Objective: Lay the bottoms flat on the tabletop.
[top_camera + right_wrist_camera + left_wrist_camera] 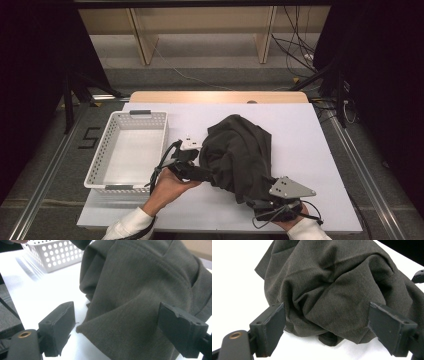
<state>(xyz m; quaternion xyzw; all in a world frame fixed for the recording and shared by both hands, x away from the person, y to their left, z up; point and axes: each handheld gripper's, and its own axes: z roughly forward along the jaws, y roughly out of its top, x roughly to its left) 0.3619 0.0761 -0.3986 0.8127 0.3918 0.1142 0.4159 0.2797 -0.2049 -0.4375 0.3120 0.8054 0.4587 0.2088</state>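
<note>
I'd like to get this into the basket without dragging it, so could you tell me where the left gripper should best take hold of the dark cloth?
Probably the bunched fold at the near lower edge of the dark cloth, coming in low from its left side, where the left gripper already faces it with jaws wide open. The folds there stand up thick off the table, so they should give the pads something to pinch.

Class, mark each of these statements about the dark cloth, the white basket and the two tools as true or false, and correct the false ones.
1. The dark cloth lies inside the white basket. False: it is heaped on the table, right of the basket.
2. The left tool has its jaws wide apart around the cloth. True.
3. The basket holds folded clothes. False: it is empty.
4. The right tool stands open at the cloth. True.
</note>
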